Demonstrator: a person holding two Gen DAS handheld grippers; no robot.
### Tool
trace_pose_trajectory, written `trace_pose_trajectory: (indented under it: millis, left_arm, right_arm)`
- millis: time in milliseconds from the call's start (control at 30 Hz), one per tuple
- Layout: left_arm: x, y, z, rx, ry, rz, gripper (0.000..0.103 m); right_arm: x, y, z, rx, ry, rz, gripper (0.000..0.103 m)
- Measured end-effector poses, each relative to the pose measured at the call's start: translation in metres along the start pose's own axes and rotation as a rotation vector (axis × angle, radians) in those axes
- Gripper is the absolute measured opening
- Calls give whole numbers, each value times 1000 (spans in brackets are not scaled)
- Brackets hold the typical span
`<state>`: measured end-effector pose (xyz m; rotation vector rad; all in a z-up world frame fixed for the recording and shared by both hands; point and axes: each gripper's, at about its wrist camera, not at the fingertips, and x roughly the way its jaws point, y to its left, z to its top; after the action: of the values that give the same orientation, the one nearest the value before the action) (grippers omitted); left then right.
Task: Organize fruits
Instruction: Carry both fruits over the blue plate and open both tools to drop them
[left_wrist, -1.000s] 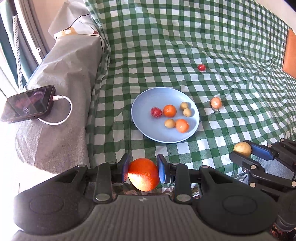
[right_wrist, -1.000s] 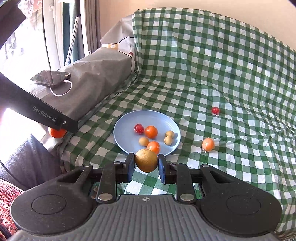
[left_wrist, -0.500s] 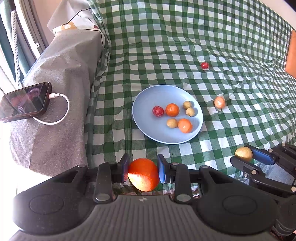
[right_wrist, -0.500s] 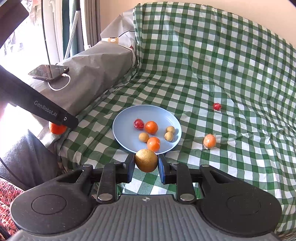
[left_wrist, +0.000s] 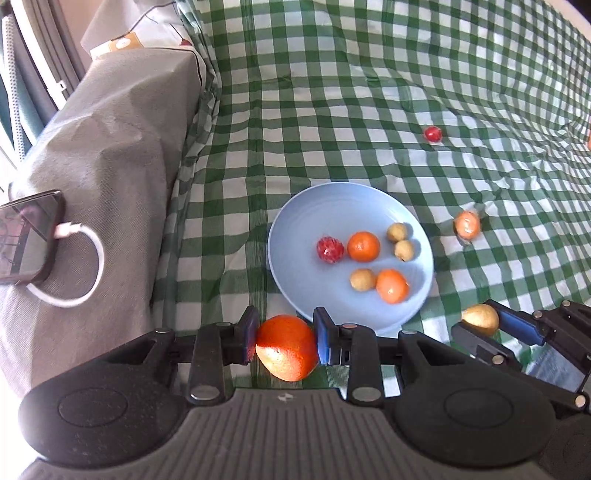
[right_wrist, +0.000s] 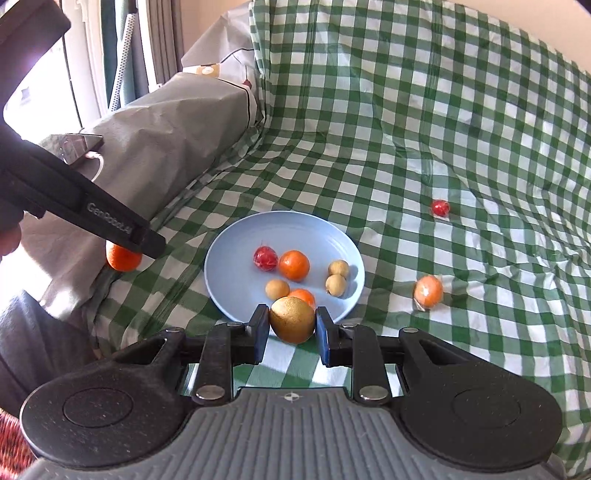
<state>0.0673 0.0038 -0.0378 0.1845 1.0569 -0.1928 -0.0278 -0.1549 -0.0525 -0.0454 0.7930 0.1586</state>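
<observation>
The left claw (left_wrist: 285, 341) squeezes a big orange (left_wrist: 286, 347) near the blue plate (left_wrist: 295, 236) of small fruits, while the right claw (left_wrist: 480, 323) at the right pinches a yellow-brown fruit (left_wrist: 479, 318).

Six fruits sit in the plate (left_wrist: 291, 236), mid-cloth. Right of it one loose fruit (left_wrist: 467, 223), another (left_wrist: 433, 133) farther back. Far left, the phone (left_wrist: 27, 236) lies on the armrest (left_wrist: 122, 155).

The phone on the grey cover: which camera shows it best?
The left wrist view: the phone lies there with its screen and white cable visible, though cropped by the edge. In the right wrist view, the left tongs' arm hides most of the phone.
</observation>
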Motion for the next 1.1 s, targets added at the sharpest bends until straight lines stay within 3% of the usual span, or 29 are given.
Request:
trace_pose_trajectory:
  millis: [600, 667, 700, 733, 767, 800, 833, 900, 1000, 1100]
  left_arm:
    - [111, -15, 47, 48, 109, 40, 36]
    - [115, -16, 48, 62, 110, 24, 45]
    - [116, -16, 49, 66, 105, 17, 66]
    - [112, -17, 49, 63, 91, 22, 91]
    - [106, -17, 49, 56, 67, 33, 99]
    - [97, -16, 47, 49, 33, 36, 103]
    - [88, -15, 45, 48, 8, 29, 103]
    - [71, -13, 38, 58, -2, 24, 103]
    - [44, -11, 21, 52, -46, 99, 103]
    - [18, -5, -2, 35, -50, 104, 103]
  right_arm:
    - [121, -20, 29, -26, 91, -16, 28]
    - [129, -20, 30, -42, 97, -18, 28]
    - [132, -20, 31, -50, 102, -15, 29]
    - [133, -20, 32, -54, 105, -15, 41]
    - [132, -20, 34, -57, 102, -20, 51]
    - [128, -21, 35, -56, 90, -23, 70]
    - [122, -21, 35, -54, 76, -30, 83]
    - [107, -22, 34, -48, 62, -34, 86]
    - [80, -23, 26, -28, 71, -15, 92]
    - [49, -19, 10, -4, 78, 1, 94]
